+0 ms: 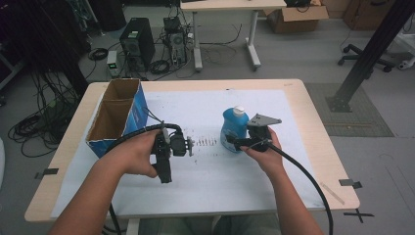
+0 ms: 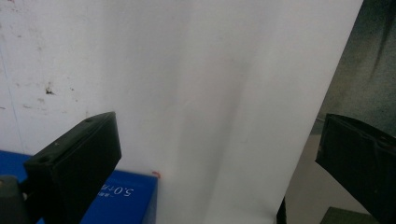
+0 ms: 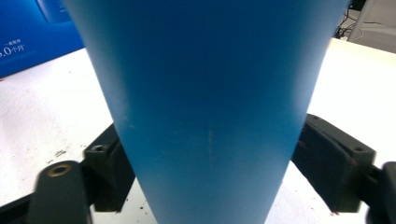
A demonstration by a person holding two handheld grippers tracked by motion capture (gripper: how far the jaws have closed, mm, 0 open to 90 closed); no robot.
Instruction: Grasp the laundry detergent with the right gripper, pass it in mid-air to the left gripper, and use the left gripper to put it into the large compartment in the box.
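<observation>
— What blocks your left side?
— The open cardboard box (image 1: 117,115) stands at the tabletop's (image 1: 293,98) left edge, just beyond your left hand-held gripper (image 1: 190,146), whose jaws gape over bare white paper (image 1: 205,176).

— And the right?
— The blue bottle (image 1: 234,128) stands upright between the jaws of your right hand-held gripper (image 1: 233,142), filling that gap. Between bottle and box the paper lies bare; so does the near strip before your forearms.

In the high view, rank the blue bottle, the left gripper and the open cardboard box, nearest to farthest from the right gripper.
1. Blue bottle: between the jaws of the right gripper.
2. Left gripper: to its left, mid-table.
3. Cardboard box: far left, by the table's edge.
</observation>
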